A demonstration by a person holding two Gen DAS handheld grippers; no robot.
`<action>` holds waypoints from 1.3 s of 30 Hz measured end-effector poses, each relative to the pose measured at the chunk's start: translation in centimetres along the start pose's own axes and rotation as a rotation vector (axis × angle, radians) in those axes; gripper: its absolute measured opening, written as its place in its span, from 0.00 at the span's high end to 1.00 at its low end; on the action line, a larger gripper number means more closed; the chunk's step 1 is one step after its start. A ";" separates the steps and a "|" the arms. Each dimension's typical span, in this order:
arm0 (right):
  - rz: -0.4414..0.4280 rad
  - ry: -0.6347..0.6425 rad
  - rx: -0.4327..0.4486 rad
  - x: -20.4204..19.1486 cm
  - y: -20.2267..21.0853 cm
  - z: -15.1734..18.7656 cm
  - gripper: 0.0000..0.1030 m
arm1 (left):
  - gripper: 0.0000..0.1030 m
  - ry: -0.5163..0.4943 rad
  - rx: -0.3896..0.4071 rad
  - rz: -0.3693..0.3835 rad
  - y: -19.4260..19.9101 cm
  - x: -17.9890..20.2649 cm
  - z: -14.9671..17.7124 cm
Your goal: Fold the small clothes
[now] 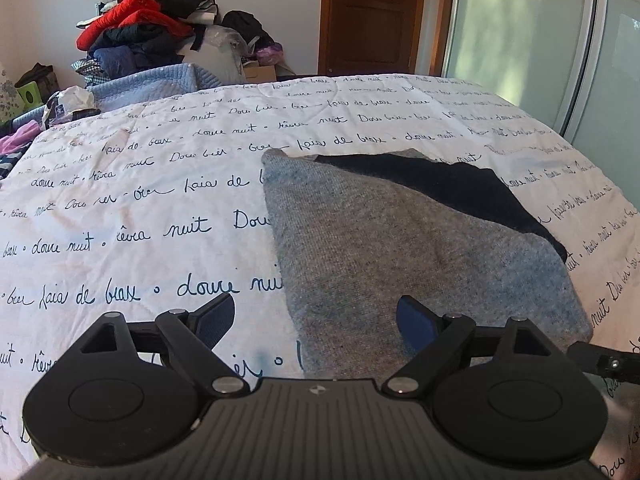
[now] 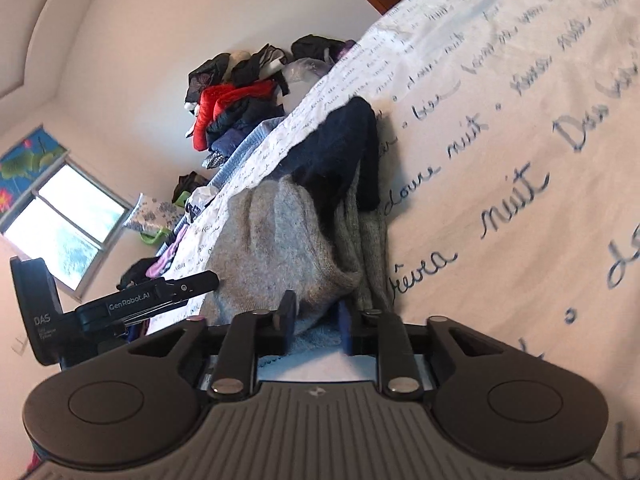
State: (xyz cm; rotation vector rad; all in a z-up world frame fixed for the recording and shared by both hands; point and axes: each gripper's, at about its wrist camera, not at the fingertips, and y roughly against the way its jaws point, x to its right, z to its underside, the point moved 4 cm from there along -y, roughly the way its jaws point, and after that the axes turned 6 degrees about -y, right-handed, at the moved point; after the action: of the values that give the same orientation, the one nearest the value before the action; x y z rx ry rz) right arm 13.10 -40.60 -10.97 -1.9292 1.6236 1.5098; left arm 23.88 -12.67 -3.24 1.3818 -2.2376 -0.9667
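A small grey knit garment (image 1: 380, 240) with a dark navy part (image 1: 460, 188) lies on the bed, its near part folded over. My left gripper (image 1: 316, 320) is open and empty, low over the garment's near left edge. In the right wrist view, my right gripper (image 2: 314, 312) is shut on the garment's (image 2: 280, 240) grey edge, with the fabric bunched between the fingers and the navy part (image 2: 344, 148) beyond. The left gripper's body (image 2: 120, 304) shows at the left of that view.
The bed has a white cover (image 1: 160, 184) printed with handwritten words. Beyond its far left edge stands a pile of clothes (image 1: 144, 28) with a red jacket, and a blue quilted basket (image 1: 152, 84). A wooden door (image 1: 372, 16) and a glass panel (image 1: 540, 40) stand behind.
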 end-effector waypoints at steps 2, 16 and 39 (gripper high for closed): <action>-0.011 0.030 0.019 -0.3 1.0 -0.6 0.39 | 0.14 0.029 0.017 0.029 0.0 -1.0 0.2; -0.026 -0.067 -0.075 2.3 -3.5 -6.3 0.26 | 0.11 0.406 -0.052 0.416 -4.0 -6.3 2.7; -0.131 0.009 -0.248 -0.7 -12.6 -8.0 0.68 | 0.62 0.485 -0.011 0.611 -8.6 -4.3 1.5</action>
State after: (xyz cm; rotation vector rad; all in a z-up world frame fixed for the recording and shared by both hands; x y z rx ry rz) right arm 27.97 -41.00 -12.20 -2.1236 1.3364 1.7182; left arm 30.56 -10.88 -10.04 0.7300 -2.0577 -0.3803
